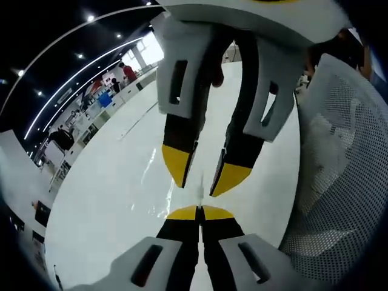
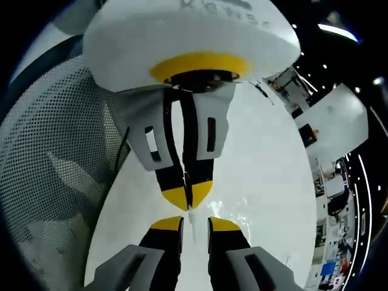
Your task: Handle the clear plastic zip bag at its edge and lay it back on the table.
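The clear zip bag shows as a thin pale sliver of edge point(image 1: 199, 193) rising from between my left gripper's point(image 1: 199, 213) yellow tips, which are pressed together on it. My right gripper point(image 1: 206, 176) comes down from the top of the left gripper view. Its jaws stand open with the sliver in the gap. In the right gripper view my right gripper point(image 2: 195, 225) is open at the bottom, and the bag edge point(image 2: 194, 217) stands between its fingers. The left gripper point(image 2: 187, 195) hangs shut just above. Most of the bag is too transparent to make out.
A glossy white table point(image 1: 121, 200) lies under both grippers. A white mesh chair back point(image 1: 345, 170) stands close beside it, also on the left as the chair back point(image 2: 54, 157). Benches and a person in red point(image 1: 128, 71) are far off.
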`<control>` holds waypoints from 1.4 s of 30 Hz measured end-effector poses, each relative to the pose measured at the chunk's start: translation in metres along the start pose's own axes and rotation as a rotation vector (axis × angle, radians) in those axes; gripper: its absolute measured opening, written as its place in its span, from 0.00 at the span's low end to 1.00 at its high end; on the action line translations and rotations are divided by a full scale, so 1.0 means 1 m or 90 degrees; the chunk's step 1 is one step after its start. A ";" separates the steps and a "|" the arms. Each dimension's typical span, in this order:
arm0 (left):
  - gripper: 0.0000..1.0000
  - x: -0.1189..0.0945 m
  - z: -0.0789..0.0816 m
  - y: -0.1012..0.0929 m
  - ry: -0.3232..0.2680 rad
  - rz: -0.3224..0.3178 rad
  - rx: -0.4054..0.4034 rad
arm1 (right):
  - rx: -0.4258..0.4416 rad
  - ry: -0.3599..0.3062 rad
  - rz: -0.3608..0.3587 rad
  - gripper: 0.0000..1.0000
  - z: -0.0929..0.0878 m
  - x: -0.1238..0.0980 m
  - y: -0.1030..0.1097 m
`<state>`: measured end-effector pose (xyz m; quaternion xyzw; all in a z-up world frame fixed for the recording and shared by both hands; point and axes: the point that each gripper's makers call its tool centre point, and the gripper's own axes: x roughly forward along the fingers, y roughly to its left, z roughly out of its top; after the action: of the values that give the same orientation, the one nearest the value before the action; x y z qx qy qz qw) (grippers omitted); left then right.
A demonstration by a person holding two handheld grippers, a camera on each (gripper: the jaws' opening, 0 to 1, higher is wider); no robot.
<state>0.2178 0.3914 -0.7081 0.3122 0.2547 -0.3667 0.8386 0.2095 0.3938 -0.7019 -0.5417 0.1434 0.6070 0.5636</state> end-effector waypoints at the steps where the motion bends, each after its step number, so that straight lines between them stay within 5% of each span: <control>1: 0.00 0.000 0.000 -0.001 0.000 -0.001 0.004 | -0.006 0.002 0.003 0.12 -0.001 0.001 0.001; 16: 0.00 0.001 -0.001 -0.005 0.001 -0.007 0.017 | -0.085 0.018 0.026 0.05 -0.002 0.009 0.012; 42: 0.00 -0.004 -0.001 -0.013 -0.002 -0.025 -0.008 | -0.081 0.006 0.035 0.00 0.000 0.009 0.016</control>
<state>0.2050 0.3876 -0.7105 0.3010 0.2620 -0.3818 0.8337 0.1976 0.3933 -0.7163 -0.5753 0.1223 0.6276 0.5101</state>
